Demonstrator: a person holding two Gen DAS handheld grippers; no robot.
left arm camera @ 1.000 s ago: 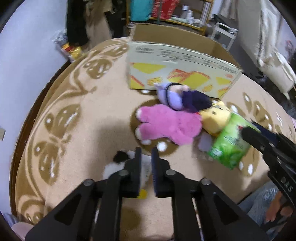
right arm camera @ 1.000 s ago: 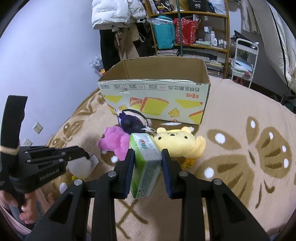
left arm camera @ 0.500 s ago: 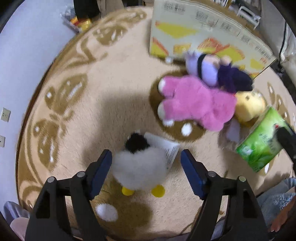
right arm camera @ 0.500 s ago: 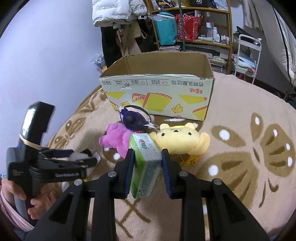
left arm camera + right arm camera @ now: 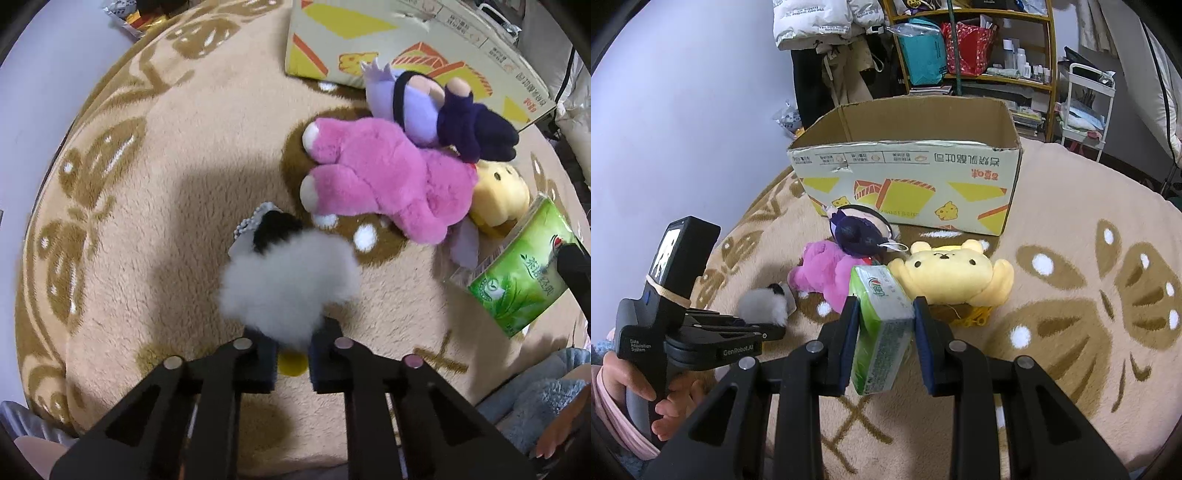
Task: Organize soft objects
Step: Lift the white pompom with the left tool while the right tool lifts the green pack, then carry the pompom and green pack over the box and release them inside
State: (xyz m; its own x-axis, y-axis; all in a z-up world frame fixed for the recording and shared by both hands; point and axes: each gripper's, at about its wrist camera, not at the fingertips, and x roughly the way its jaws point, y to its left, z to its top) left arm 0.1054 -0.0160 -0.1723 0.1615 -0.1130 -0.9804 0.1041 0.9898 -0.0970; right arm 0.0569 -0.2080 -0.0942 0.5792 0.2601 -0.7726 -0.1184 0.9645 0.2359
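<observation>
Four plush toys lay on the tan pile rug (image 5: 155,206) before one open cardboard box (image 5: 908,177): fluffy white toy (image 5: 288,284), shaggy pink toy (image 5: 388,184), purple doll (image 5: 436,110), smooth yellow bear (image 5: 953,273). Left gripper (image 5: 291,358) jaws had just closed, pinching the white toy. Right gripper (image 5: 886,343) jaws clamped one glossy green tissue pack (image 5: 882,325).

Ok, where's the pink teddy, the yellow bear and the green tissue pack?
pink teddy (image 5: 391,177), left wrist view, on its fluffy back.
yellow bear (image 5: 949,271), right wrist view, on its face.
green tissue pack (image 5: 882,321), right wrist view, on its top face.
</observation>
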